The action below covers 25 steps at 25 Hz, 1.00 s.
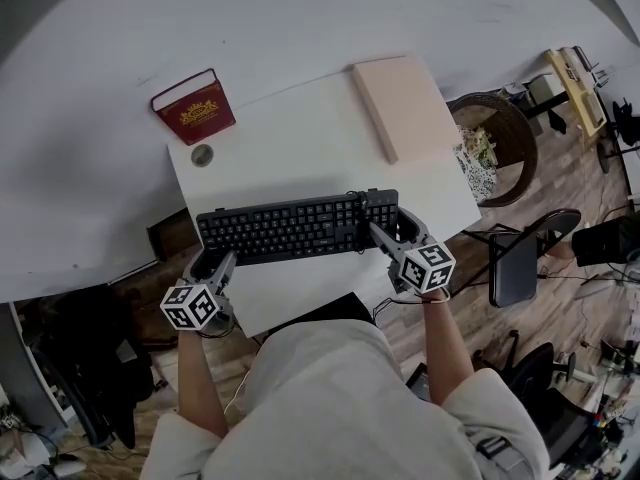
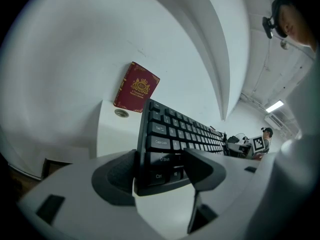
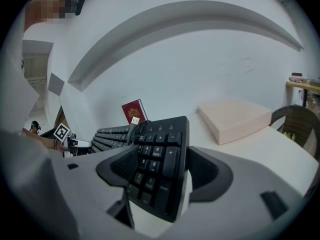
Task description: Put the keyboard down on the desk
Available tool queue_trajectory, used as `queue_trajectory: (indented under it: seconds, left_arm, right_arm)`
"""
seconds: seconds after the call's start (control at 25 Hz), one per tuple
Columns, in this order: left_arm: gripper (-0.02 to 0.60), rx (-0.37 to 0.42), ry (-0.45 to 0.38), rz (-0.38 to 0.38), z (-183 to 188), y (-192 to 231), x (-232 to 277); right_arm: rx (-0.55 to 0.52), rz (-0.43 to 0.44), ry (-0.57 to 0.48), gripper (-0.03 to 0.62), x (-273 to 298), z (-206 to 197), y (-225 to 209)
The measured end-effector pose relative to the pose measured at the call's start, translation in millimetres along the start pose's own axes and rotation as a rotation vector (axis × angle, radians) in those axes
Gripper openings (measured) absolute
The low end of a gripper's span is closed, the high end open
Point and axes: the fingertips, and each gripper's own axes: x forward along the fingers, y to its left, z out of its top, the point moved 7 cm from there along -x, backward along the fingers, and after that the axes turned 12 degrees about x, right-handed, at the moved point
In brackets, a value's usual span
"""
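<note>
A black keyboard (image 1: pixel 290 228) lies level over the near half of the white desk (image 1: pixel 300 138); I cannot tell whether it touches the top. My left gripper (image 1: pixel 212 263) is shut on its left end, and in the left gripper view the pads clamp the Ctrl and Shift corner of the keyboard (image 2: pixel 175 139). My right gripper (image 1: pixel 390 233) is shut on the number-pad end. In the right gripper view the keyboard (image 3: pixel 155 169) fills the gap between the jaws, and its coiled cable with a USB plug (image 3: pixel 135 120) rests on top.
A red book (image 1: pixel 194 106) and a small round metal disc (image 1: pixel 202 155) lie at the desk's far left. A pale pink box (image 1: pixel 403 106) lies at the far right. A wicker chair (image 1: pixel 500 143) stands right of the desk. A dark folding chair (image 1: pixel 515 263) is nearer.
</note>
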Motion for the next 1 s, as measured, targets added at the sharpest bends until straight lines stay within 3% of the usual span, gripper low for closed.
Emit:
queue_trajectory:
  seconds: [1.0]
  left_arm:
    - [0.291, -0.093, 0.106, 0.062, -37.7, 1.0, 16.4]
  right_arm:
    - [0.056, 0.002, 0.153, 0.313, 32.3, -23.7, -34.4]
